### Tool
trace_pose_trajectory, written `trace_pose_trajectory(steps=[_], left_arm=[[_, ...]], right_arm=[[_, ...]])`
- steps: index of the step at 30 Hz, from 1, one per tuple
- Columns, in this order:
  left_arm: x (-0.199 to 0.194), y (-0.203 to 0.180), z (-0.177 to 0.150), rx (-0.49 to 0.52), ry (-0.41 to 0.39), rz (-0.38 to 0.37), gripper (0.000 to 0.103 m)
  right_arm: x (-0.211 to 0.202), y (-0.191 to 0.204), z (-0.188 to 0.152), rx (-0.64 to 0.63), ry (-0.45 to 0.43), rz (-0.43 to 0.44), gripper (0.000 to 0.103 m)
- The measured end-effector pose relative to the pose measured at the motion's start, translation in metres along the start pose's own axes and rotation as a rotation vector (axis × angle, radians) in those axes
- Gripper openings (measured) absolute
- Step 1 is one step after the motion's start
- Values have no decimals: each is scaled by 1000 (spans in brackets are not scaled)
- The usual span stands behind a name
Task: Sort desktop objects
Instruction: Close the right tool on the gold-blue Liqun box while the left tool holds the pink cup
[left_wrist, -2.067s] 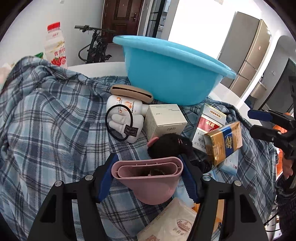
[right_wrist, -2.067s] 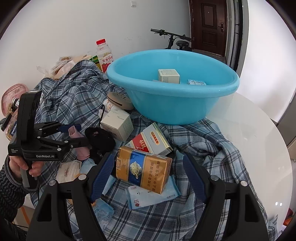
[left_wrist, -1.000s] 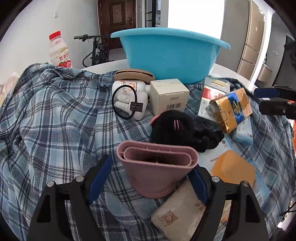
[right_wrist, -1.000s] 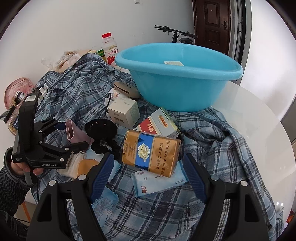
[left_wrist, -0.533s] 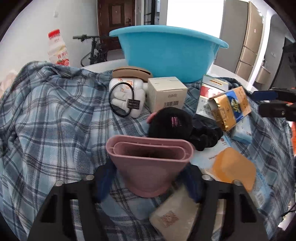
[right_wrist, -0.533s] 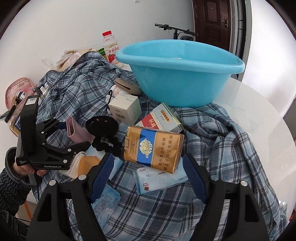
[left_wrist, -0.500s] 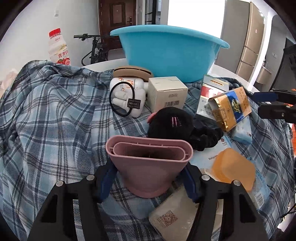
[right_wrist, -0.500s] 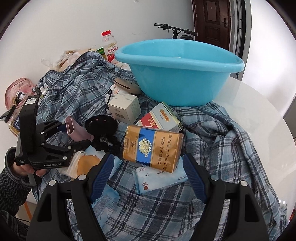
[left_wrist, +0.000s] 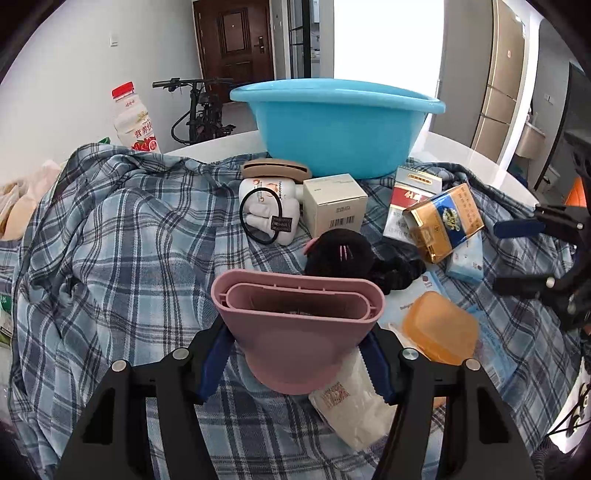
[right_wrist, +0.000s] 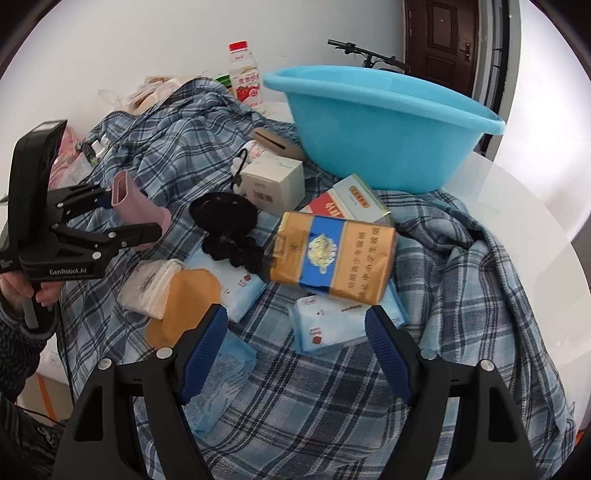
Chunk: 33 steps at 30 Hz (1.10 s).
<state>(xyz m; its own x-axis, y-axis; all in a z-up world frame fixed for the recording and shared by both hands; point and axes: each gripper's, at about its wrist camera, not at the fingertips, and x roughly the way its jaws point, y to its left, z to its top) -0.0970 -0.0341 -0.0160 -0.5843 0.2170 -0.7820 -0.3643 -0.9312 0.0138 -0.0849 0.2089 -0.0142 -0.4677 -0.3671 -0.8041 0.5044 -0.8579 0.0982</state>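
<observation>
My left gripper (left_wrist: 295, 365) is shut on a pink funnel-shaped nozzle (left_wrist: 297, 321) and holds it above the plaid cloth; it also shows in the right wrist view (right_wrist: 136, 210). My right gripper (right_wrist: 295, 350) is open and empty, above a light blue tissue pack (right_wrist: 332, 325) and just short of a gold and blue carton (right_wrist: 332, 258). The blue basin (left_wrist: 336, 125) stands at the back of the table. A white box (left_wrist: 334, 205), a red and white carton (left_wrist: 410, 203) and a black hair piece (left_wrist: 343, 254) lie on the cloth between.
A plaid cloth (left_wrist: 110, 240) covers the round white table (right_wrist: 535, 221). An orange pad (left_wrist: 439, 328), a white sachet (left_wrist: 351, 406), a white bottle with a black hair tie (left_wrist: 266, 214), a tan case (left_wrist: 275, 170) and a drink bottle (left_wrist: 133, 122) are also there.
My left gripper has risen a little with the pink nozzle. My right gripper has moved lower and closer to the gold carton and tissue pack.
</observation>
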Motion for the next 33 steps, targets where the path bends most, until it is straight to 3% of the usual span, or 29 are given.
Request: trace_pose_trajectory(steps=[6,10,12,15,17,21,33], left_arm=[[-6,2,-3,-17,-18,-15,67],[-4,-2,-1,-4,-14,-19,67],[-3,-4,-1,2,-16,-25,67],[-2,-8,-2,2,-6,-43,67],[-1,-10,-3,4,-4,-66,67],[0,-12,-4,5,-7,-82,67],[4,-8,-6,-11,0,-113,67]], right_arm=[[-2,20,-6,-79,-12,-6,76],[-6,13,-2,-57,-56,-80,76],[-6,9,1,-48,-101,-154,90],[-2,5,7,-31,-132,-215,98],[4,4,14,-28,-126,-219,98],[22,8,26,-33,-94,-343,99],[56,11,33,-18,-29,-380,99]])
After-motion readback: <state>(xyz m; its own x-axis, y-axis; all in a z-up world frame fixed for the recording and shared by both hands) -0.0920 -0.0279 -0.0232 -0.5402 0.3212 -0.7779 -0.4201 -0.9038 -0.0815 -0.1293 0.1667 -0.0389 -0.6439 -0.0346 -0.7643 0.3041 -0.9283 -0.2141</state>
